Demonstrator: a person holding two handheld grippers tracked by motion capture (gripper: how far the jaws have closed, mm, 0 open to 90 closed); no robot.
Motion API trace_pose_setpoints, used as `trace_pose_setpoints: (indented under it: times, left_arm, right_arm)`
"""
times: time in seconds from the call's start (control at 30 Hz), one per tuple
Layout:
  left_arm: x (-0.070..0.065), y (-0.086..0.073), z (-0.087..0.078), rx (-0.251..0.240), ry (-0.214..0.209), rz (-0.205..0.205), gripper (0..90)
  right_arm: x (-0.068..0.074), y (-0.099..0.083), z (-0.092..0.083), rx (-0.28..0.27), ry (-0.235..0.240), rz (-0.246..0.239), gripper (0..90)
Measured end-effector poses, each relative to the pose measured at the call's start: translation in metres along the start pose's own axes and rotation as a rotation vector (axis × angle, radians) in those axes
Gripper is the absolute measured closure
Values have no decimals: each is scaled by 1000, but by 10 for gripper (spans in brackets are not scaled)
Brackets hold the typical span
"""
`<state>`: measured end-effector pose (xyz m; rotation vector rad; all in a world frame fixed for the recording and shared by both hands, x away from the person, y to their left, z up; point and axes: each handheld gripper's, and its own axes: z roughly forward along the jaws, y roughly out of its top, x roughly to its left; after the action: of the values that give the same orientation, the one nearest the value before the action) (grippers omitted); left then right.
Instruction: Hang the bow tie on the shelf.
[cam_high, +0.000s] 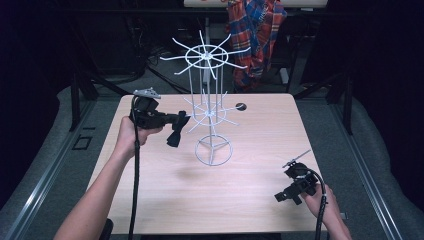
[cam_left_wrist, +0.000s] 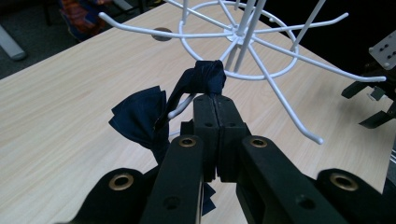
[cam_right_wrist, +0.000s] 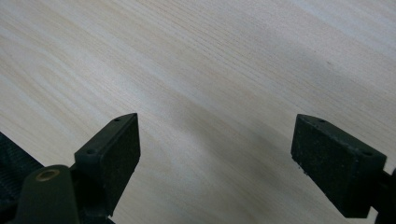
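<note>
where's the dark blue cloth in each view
high view: the dark blue cloth hangs from the left gripper, left of the white wire rack.
left gripper view: centre, pinched at the shut jaws, by a rack arm.
right gripper view: not in it.
shared landmark: the rack.

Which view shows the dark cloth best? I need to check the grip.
The left gripper view: the dark cloth bunches at the shut left hand-held gripper. The high view shows it small; the right gripper view shows bare table.
</note>
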<state>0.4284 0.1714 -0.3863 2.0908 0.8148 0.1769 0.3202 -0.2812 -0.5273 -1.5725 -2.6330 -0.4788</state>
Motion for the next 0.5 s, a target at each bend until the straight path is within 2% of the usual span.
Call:
trace_pose_setpoints:
  times: [0.07,0.13,0.5]
  left_arm:
    - [-1,1,3,2,-3,5,896]
    - [-3,2,5,4,-6,9,896]
    - [-9,5,17,9,-14,16,896]
  right_arm:
    - [-2,1,-2,31,-4,-29,154]
    - [-1,1,-2,18,2,-18,154]
    - [-1,1,-2,25,-7,-24,154]
